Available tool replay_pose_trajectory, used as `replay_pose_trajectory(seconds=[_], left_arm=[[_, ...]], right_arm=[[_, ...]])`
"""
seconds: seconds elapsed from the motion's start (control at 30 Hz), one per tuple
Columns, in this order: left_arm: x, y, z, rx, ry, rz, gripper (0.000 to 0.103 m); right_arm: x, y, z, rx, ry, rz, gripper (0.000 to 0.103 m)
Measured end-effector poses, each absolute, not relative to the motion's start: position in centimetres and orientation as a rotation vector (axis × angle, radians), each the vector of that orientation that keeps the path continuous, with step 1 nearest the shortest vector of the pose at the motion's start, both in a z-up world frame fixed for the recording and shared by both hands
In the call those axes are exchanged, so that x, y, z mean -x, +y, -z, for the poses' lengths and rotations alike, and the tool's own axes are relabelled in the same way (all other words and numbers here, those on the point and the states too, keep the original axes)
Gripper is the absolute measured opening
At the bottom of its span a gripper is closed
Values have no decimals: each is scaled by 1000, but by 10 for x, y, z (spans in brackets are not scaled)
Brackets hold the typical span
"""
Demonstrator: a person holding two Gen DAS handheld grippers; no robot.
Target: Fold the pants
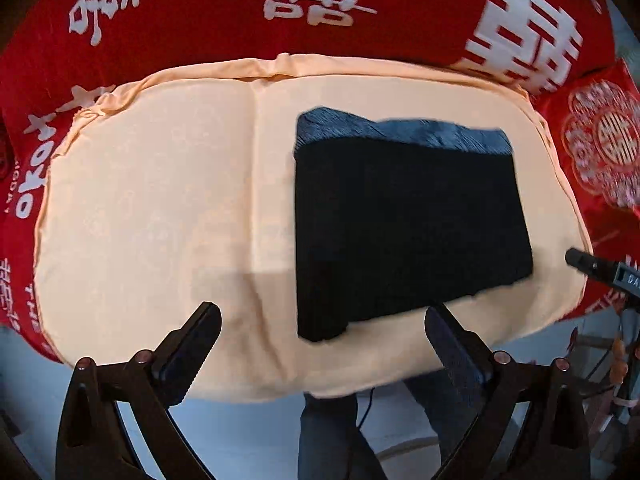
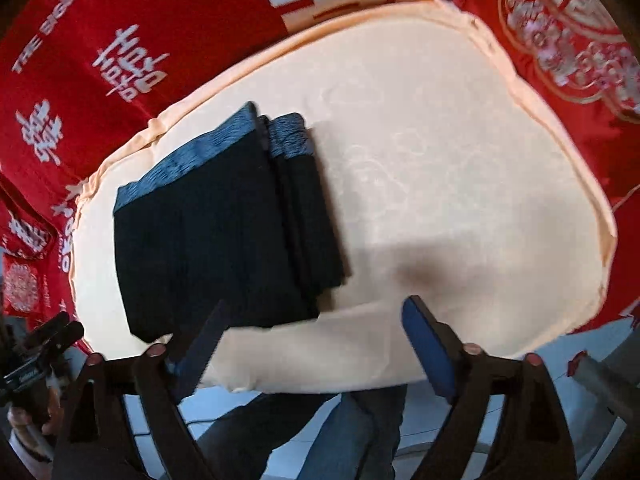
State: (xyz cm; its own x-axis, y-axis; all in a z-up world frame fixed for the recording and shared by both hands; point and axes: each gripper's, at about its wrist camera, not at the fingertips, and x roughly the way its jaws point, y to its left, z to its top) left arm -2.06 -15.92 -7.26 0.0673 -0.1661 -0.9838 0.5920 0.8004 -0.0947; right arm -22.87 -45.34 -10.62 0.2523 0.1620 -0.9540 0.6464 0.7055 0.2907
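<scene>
Pants (image 1: 404, 216) folded, inner layers hidden

Pale peach padded surface (image 1: 152, 184), piped at the rim, laid over red bedding (image 1: 224, 28) printed with white characters. Below its near edge, light bluish floor (image 1: 248, 436). Soft shadow patches on the peach cloth.

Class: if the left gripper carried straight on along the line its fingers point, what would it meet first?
Most likely the peach cushion cover, just left of the folded pants; the left gripper is open and empty. Depth is unclear.
</scene>
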Motion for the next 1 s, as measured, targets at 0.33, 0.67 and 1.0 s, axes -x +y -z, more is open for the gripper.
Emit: replay_pose_trajectory(seconds=[0.33, 0.67, 1.0], left_arm=[[76, -152, 43, -450, 1344, 534, 102], [87, -142, 20, -459, 1304, 500, 102], [83, -147, -6, -435, 1261, 439, 102]], right_arm=[[237, -393, 51, -609, 1290, 425, 103], [235, -356, 17, -554, 1334, 435, 103], [224, -355, -6, -497, 1346, 434, 103]])
